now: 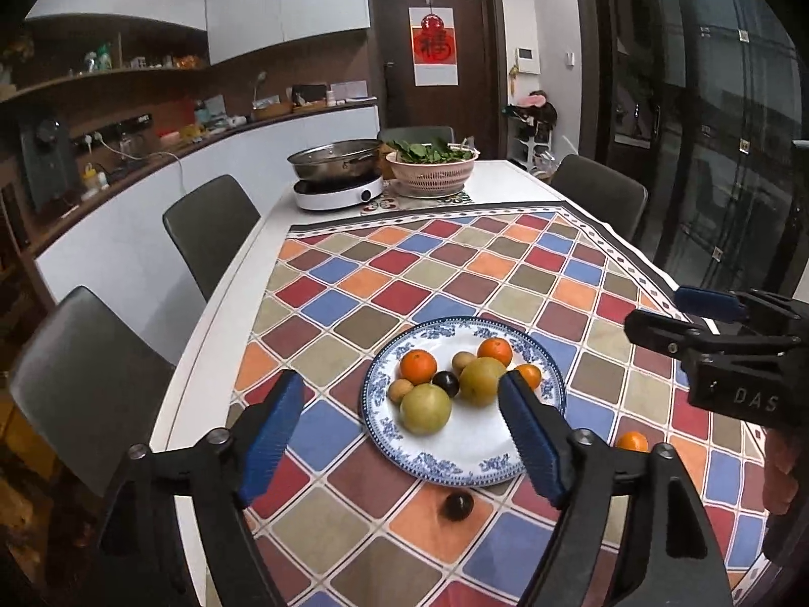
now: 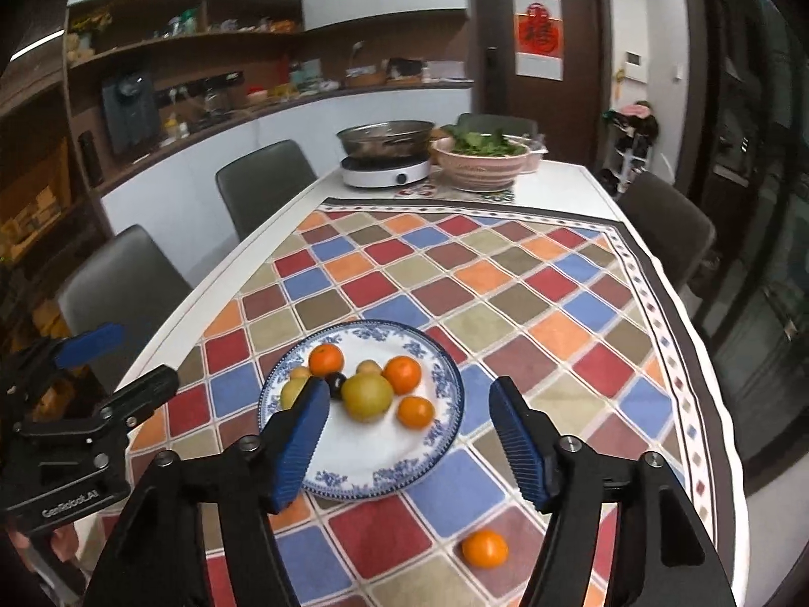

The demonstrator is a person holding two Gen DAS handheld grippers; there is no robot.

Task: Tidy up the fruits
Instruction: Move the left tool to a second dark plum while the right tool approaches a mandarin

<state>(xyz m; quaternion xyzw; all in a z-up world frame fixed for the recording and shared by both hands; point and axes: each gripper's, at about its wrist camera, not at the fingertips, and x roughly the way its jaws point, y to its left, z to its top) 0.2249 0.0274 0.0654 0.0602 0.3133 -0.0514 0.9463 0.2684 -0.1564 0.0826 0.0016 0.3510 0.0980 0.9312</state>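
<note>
A blue-and-white plate [image 1: 455, 460] [image 2: 384, 460] on the checked tablecloth holds several fruits: oranges [image 1: 418, 366], yellow-green pears [image 1: 425, 408], small brown fruits and a dark plum [image 1: 445, 383]. A dark plum [image 1: 458, 506] lies loose on the cloth just in front of the plate. A loose orange [image 2: 484, 549] [image 1: 632, 441] lies on the cloth to the plate's right. My left gripper [image 1: 402, 404] is open and empty above the plate's near side. My right gripper [image 2: 404, 412] is open and empty above the plate's right part; it shows in the left wrist view [image 1: 708, 323].
A hot pot on an induction cooker [image 1: 339, 192] and a pink basket of greens [image 1: 432, 167] stand at the table's far end. Grey chairs [image 1: 212, 232] line both sides. The table's left edge [image 1: 212, 344] is close to the plate.
</note>
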